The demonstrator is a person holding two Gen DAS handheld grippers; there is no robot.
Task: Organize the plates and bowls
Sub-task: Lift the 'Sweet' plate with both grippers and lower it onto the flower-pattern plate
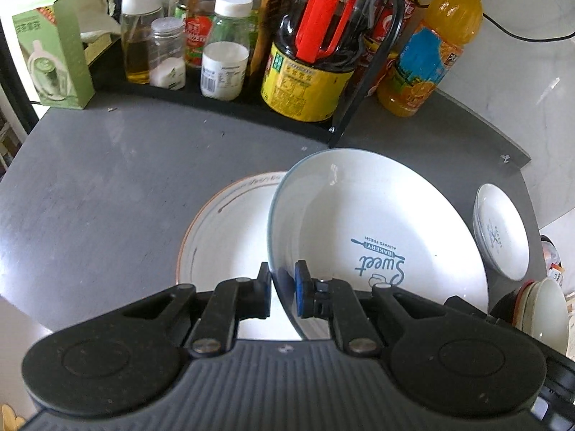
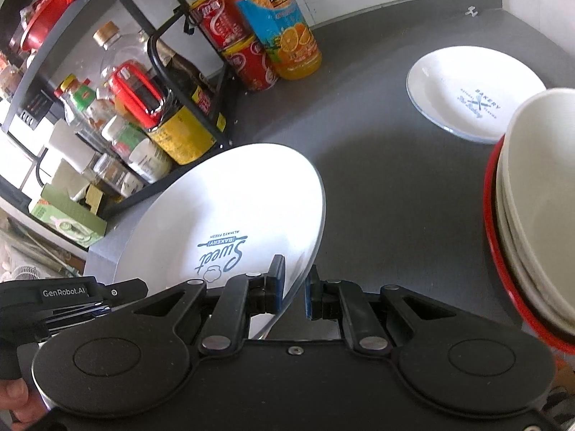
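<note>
A white plate printed "Sweet Bakery" (image 1: 377,237) (image 2: 222,215) hangs tilted above the dark grey counter, held by both grippers. My left gripper (image 1: 284,287) is shut on its left rim. My right gripper (image 2: 294,287) is shut on the opposite rim. Under it, in the left wrist view, a white plate with an orange rim (image 1: 222,237) lies flat on the counter. A smaller white bakery plate (image 1: 501,230) (image 2: 474,93) rests further right. A stack of white bowls (image 2: 539,215) (image 1: 542,309) sits on a red-rimmed dish at the right edge.
A black rack (image 1: 230,104) at the back holds oil, sauce and spice bottles, with a green box (image 1: 54,57) at its left end. An orange juice bottle (image 2: 280,28) and red cans (image 2: 248,61) stand beside the rack. A hand (image 2: 18,398) shows at the lower left.
</note>
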